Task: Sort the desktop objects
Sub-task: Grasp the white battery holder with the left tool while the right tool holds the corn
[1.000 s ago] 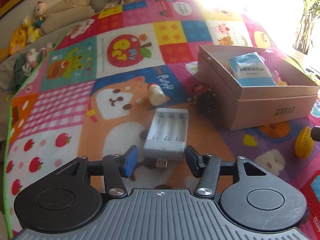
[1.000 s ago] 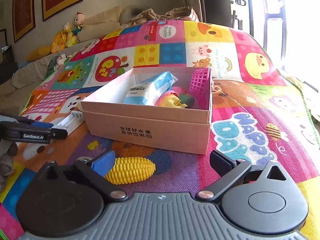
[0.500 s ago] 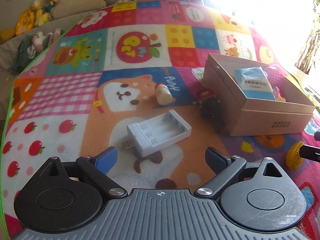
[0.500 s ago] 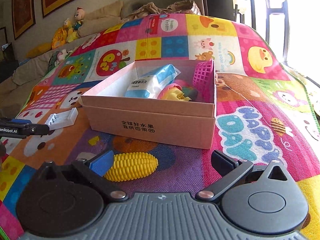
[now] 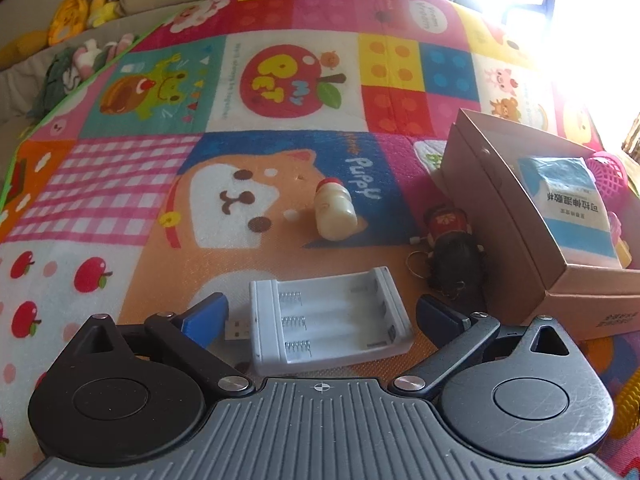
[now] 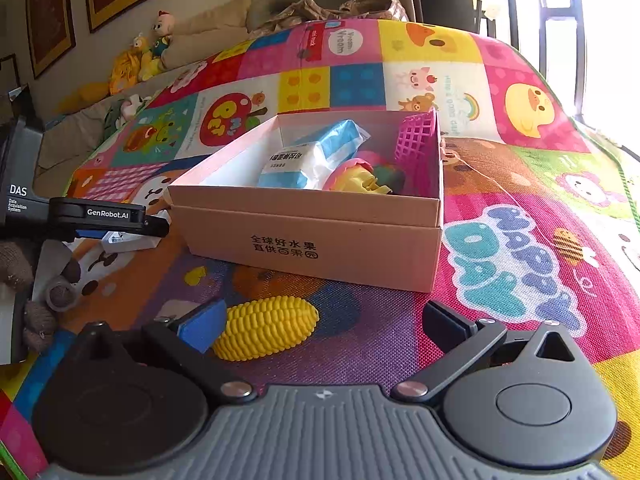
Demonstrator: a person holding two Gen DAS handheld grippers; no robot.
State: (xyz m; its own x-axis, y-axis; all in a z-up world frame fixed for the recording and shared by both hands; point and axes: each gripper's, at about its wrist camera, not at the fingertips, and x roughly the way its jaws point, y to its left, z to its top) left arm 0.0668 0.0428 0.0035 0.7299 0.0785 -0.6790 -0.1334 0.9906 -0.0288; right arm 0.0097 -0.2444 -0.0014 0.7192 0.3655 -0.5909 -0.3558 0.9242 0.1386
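Right gripper [image 6: 320,326] jaws wide apart. Yellow toy corn [image 6: 266,327] lies on play mat [image 6: 516,208], against the blue pad [image 6: 202,325]. Cardboard box [image 6: 320,240] beyond holds blue packet [image 6: 308,160], pink basket [image 6: 418,140].

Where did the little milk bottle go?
In the left wrist view, the little milk bottle lies on its side on the mat's puppy picture, beyond the white battery holder and left of the doll keychain.

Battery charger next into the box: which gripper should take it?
Left. The left gripper already straddles the white battery charger, its jaws opening, pads clear of it. The right gripper sits open over the toy corn, with the box beyond it.
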